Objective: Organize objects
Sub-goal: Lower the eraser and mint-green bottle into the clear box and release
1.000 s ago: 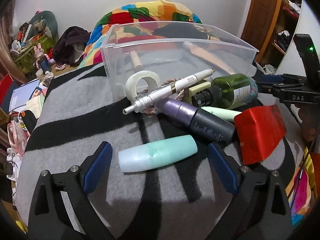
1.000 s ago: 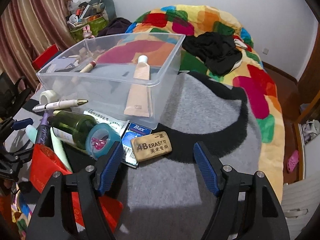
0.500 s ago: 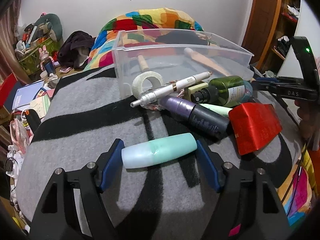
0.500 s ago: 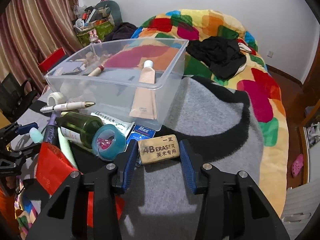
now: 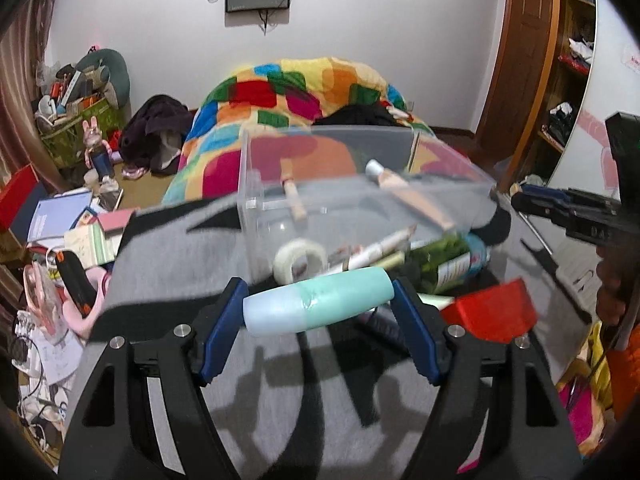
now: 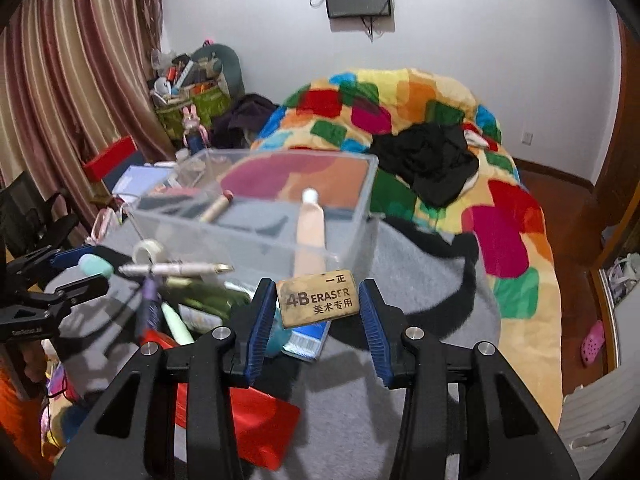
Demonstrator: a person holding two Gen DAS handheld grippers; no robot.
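My left gripper (image 5: 318, 306) is shut on a mint-and-pale-blue tube (image 5: 316, 304), held lengthwise between the blue pads above the grey blanket. My right gripper (image 6: 317, 300) is shut on a tan 4B eraser (image 6: 317, 298), also lifted off the blanket. A clear plastic bin (image 5: 360, 184) stands just beyond both, holding a beige tube (image 6: 310, 228) and a small stick (image 5: 294, 196). The left gripper and its tube also show in the right wrist view (image 6: 94, 266).
In front of the bin lie a tape roll (image 5: 300, 258), a white pen (image 6: 176, 269), a green bottle (image 5: 444, 260), a purple tube (image 6: 148, 300), a red packet (image 5: 492, 312) and a blue box (image 6: 310, 338). A colourful quilt (image 6: 440, 120) lies behind.
Both grippers closed on their objects and lifted them: the left raised the mint tube, the right raised the eraser, both rising and nearing the bin.
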